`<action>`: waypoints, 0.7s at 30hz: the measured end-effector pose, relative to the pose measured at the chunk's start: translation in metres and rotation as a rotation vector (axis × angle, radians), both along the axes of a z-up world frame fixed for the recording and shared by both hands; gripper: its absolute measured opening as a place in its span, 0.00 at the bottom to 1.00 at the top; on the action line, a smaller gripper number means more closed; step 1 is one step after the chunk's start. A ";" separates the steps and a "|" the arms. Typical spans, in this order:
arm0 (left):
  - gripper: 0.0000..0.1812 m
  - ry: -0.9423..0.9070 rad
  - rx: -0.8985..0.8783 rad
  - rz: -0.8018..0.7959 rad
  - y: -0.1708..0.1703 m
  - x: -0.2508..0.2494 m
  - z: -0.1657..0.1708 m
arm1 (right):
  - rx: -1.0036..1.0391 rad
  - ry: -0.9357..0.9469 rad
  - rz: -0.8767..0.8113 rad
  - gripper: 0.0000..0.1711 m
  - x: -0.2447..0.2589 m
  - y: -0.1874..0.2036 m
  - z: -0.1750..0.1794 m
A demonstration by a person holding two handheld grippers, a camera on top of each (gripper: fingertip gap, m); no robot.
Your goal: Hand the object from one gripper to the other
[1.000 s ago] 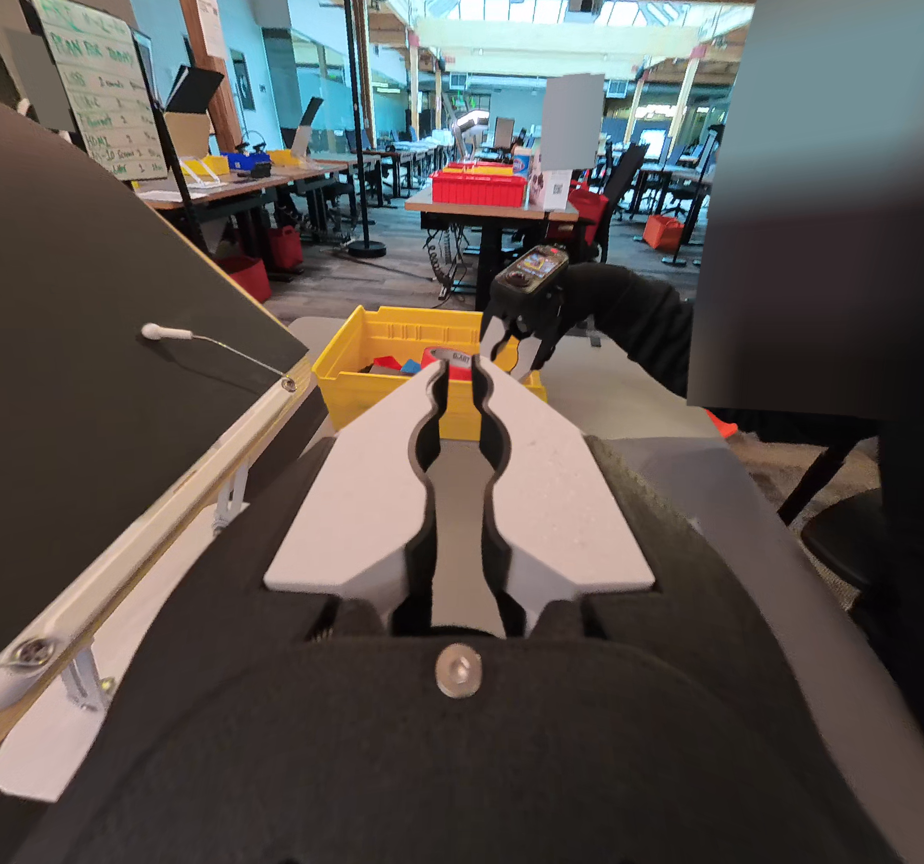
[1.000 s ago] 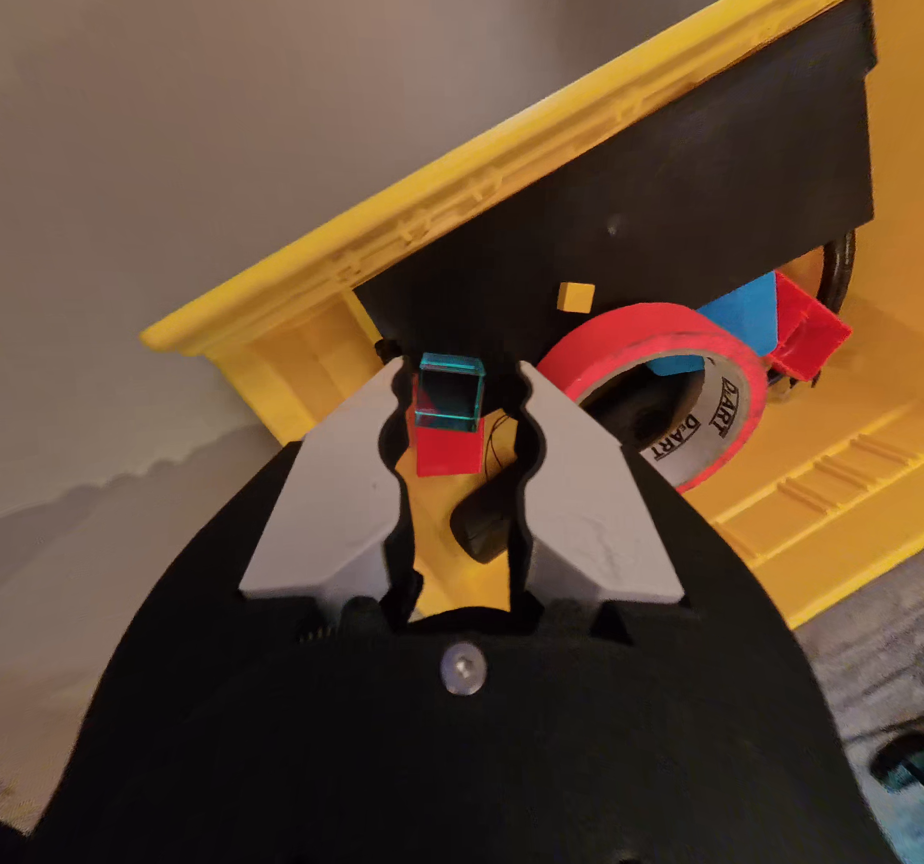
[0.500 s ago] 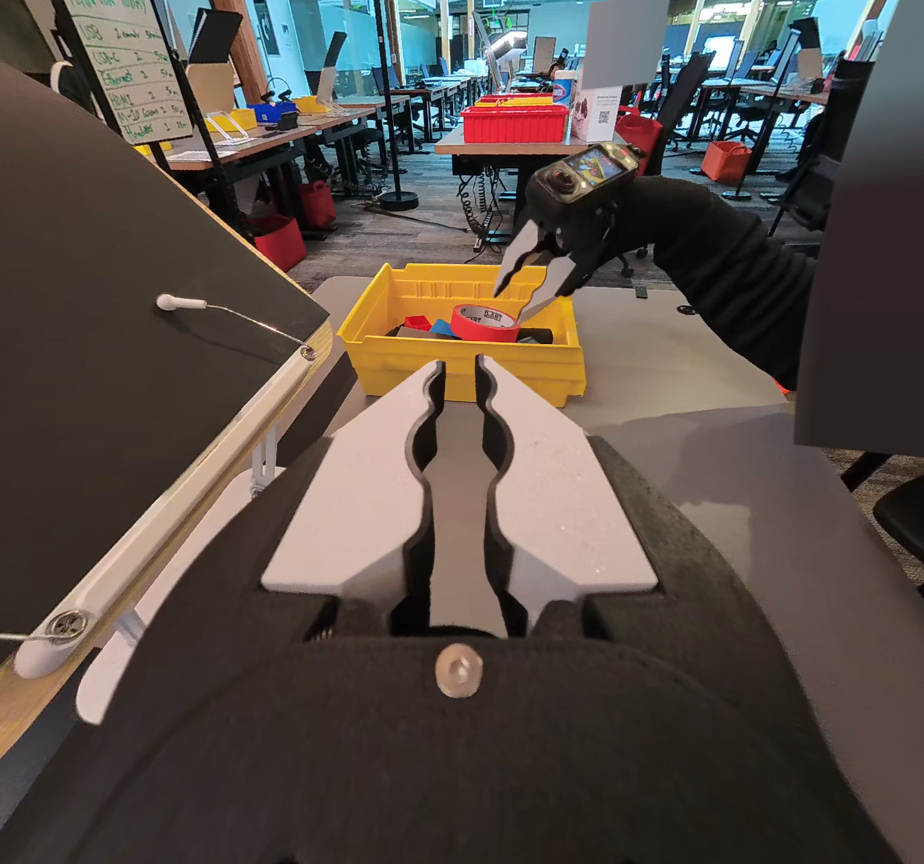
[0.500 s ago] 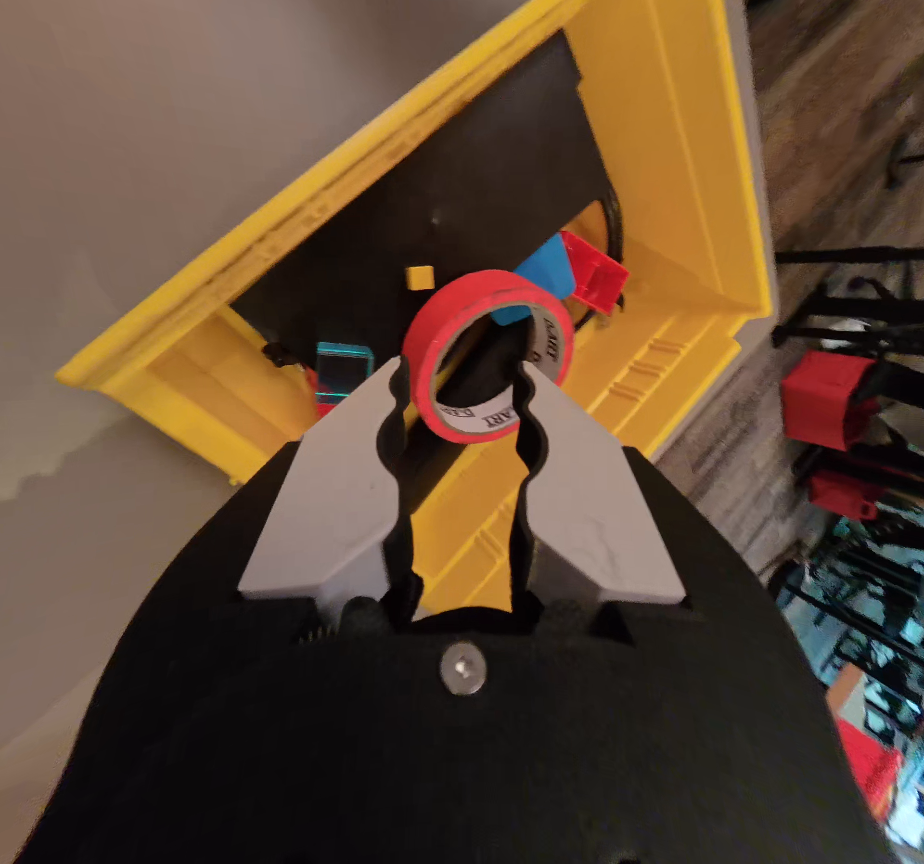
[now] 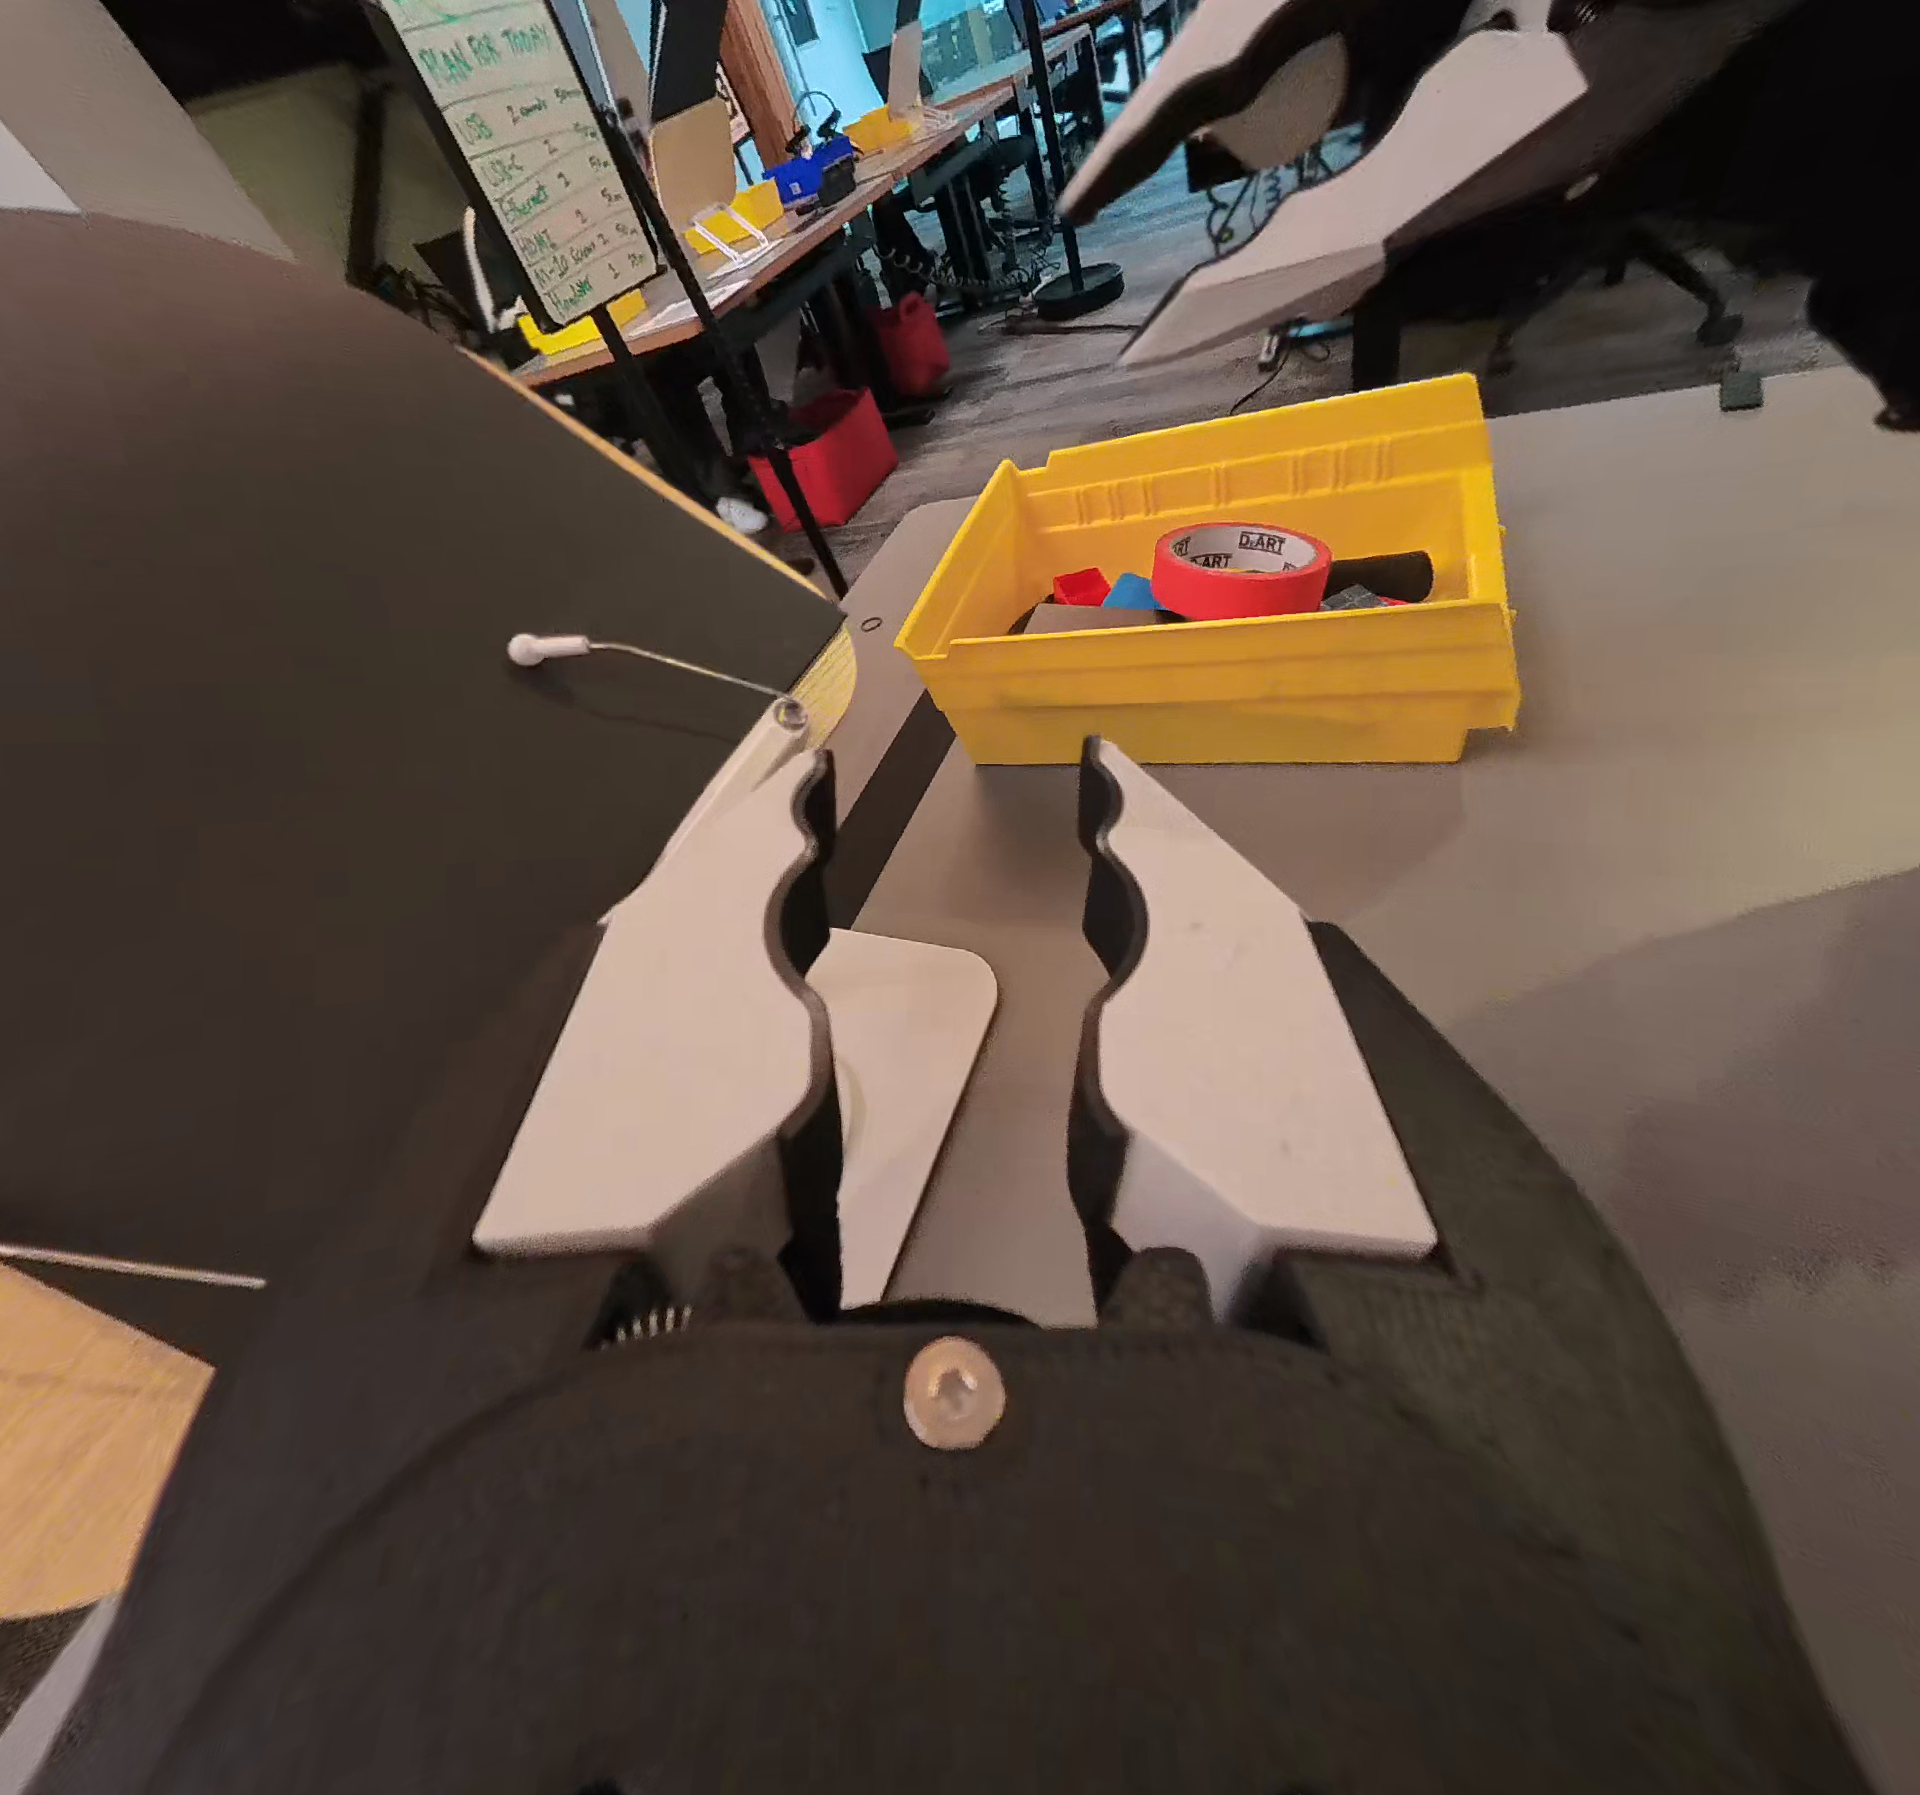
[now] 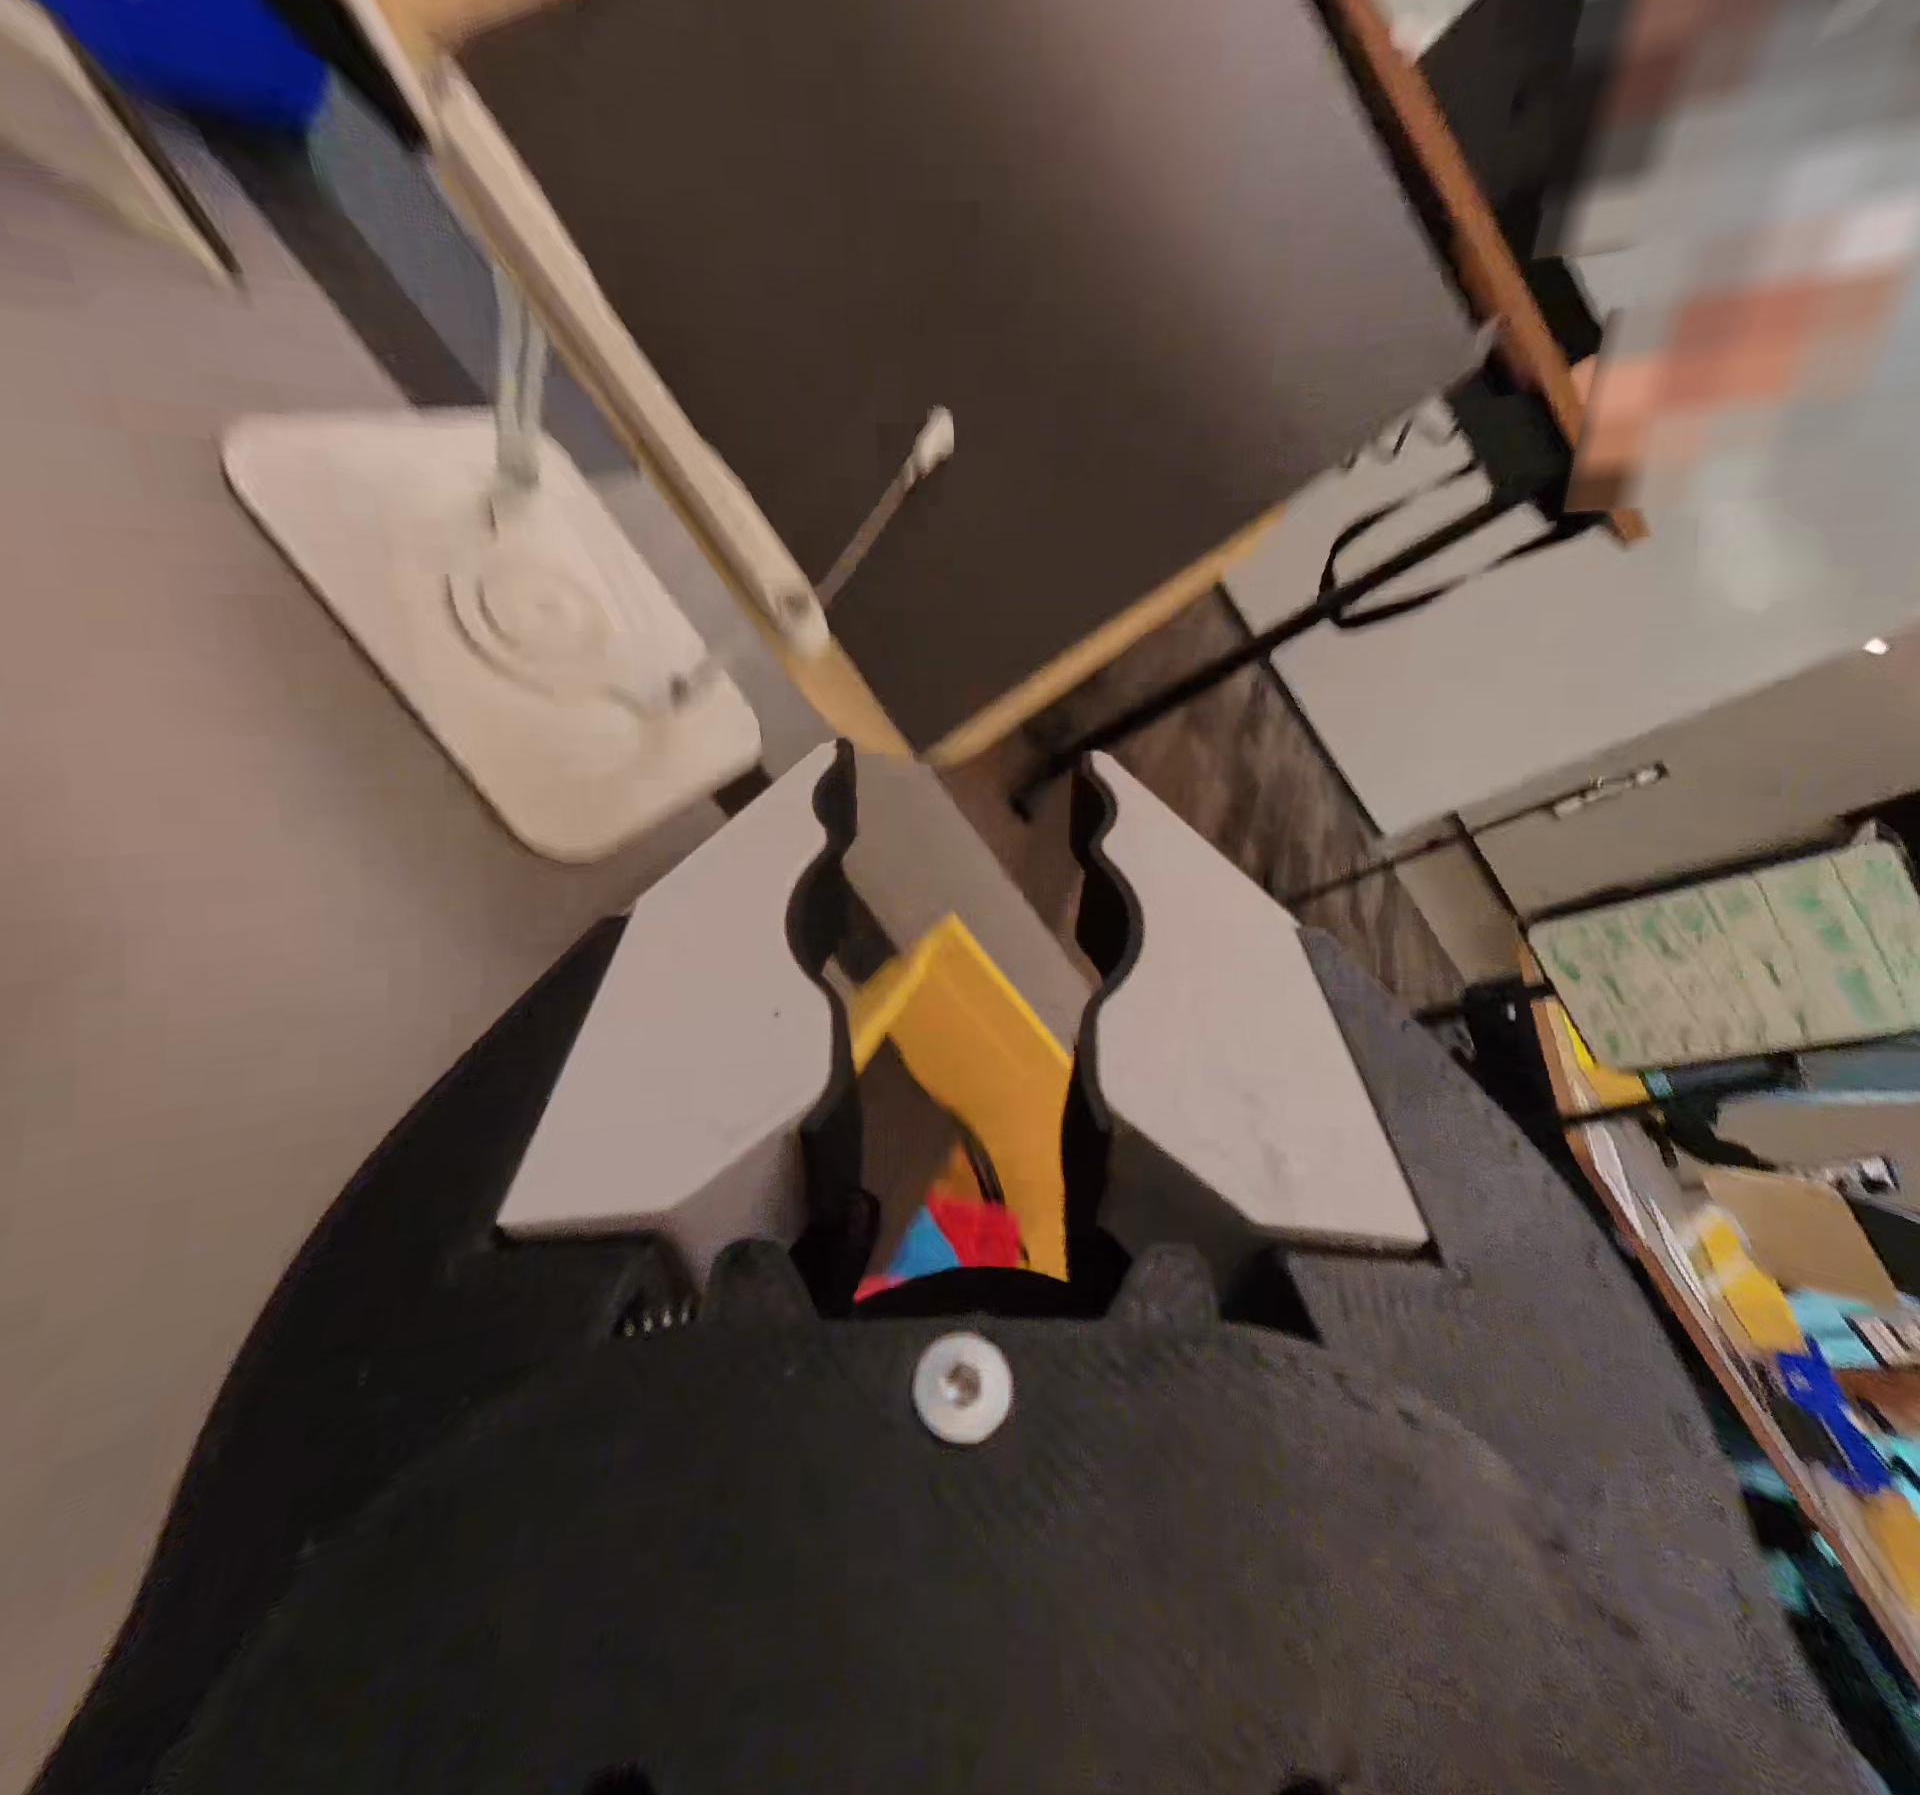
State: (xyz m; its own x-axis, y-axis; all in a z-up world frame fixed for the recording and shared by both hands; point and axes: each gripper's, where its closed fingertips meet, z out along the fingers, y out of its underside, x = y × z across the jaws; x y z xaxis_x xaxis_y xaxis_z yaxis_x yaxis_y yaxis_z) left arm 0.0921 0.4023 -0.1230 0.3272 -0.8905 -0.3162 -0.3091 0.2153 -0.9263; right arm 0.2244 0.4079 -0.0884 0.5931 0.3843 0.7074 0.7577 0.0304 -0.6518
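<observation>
Starting nearest, both the left claw (image 5: 954,758) and right claw (image 6: 961,769) gape released and empty, so 1 should dip into the yellow bin (image 5: 1226,696) on the tabletop (image 5: 1662,810), where the red tape roll (image 5: 1240,571) lies, gripping its wall squarely.

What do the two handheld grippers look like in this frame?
Both match. The left gripper and the right gripper each have two pale grey, wedge-shaped fingers with wavy black inner edges, set in a rough black body with one silver screw at its centre. No cables show. The right gripper also appears in the left wrist view, with the same grey and black jaws.
</observation>
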 end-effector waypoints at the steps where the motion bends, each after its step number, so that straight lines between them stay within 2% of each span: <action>1: 0.24 -0.006 0.018 0.007 -0.001 -0.001 0.004 | 0.034 0.037 0.033 0.22 -0.019 0.001 0.005; 4: 0.23 -0.071 0.023 -0.007 -0.009 -0.004 0.022 | 0.091 0.175 0.111 0.21 -0.069 0.009 0.009; 6: 0.23 -0.161 0.032 -0.030 -0.016 -0.009 0.042 | 0.066 0.255 0.136 0.22 -0.094 0.018 -0.001; 14: 0.23 -0.152 0.086 0.058 -0.007 -0.062 0.064 | -0.037 0.620 0.235 0.22 -0.170 0.058 -0.054; 18: 0.23 -0.104 0.113 0.181 0.018 -0.117 0.063 | -0.063 0.638 0.265 0.21 -0.205 0.071 -0.097; 21: 0.21 -0.125 0.104 0.305 0.040 -0.178 0.069 | -0.096 0.661 0.275 0.20 -0.223 0.076 -0.125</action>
